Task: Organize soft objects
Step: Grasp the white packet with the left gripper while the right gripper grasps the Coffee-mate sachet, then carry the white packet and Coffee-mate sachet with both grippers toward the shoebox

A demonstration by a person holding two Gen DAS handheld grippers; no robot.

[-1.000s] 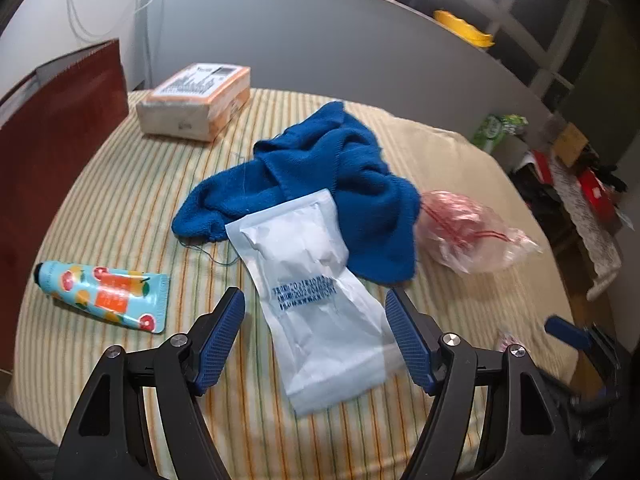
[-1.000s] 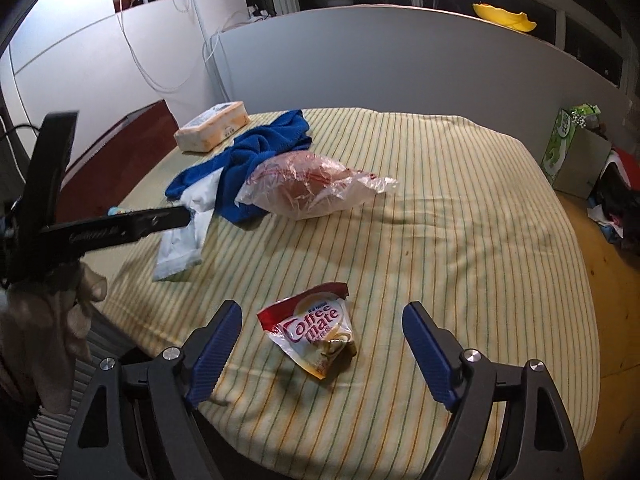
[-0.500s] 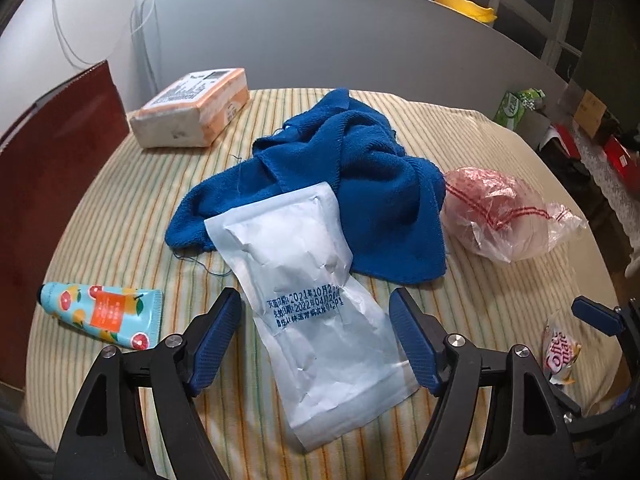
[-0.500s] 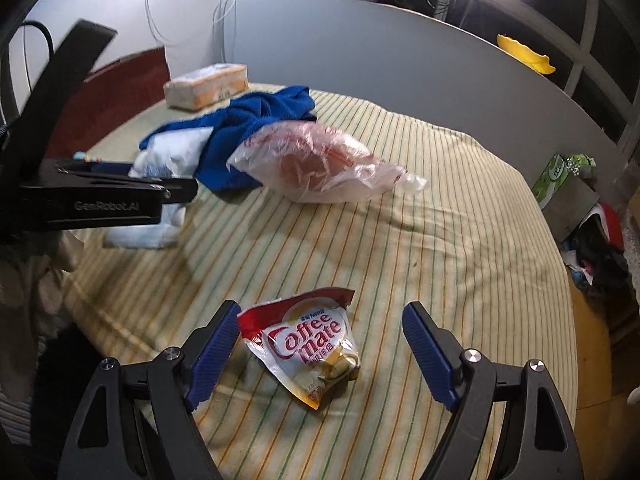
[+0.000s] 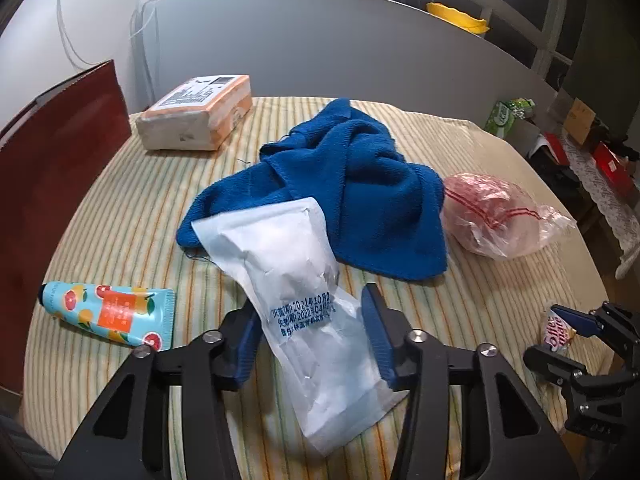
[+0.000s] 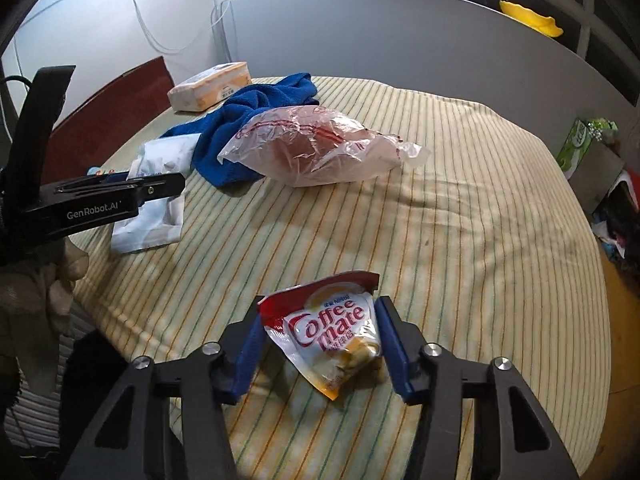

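A white sealed pouch (image 5: 280,248) with blue print lies on the striped tablecloth (image 5: 140,208), its far end resting on a crumpled blue towel (image 5: 360,200). My left gripper (image 5: 311,300) is closing on the pouch's near half, and both blue pads touch its edges. A red and white Coffee mate sachet (image 6: 328,328) sits near the table's front edge. My right gripper (image 6: 320,302) is closing on it, its pads touching the sachet's sides. A clear plastic bag (image 6: 320,148) with something reddish inside lies beside the towel.
A printed hand cream tube (image 5: 108,314) lies at the left of the pouch. A taped cardboard box (image 5: 196,112) stands at the far left corner. A dark red board (image 5: 52,160) borders the table's left side, and a grey partition (image 5: 360,48) stands behind.
Both pairs of jaws have narrowed from wide open onto their objects, the left on the white pouch, the right on the sachet. The right gripper has sunk slightly.
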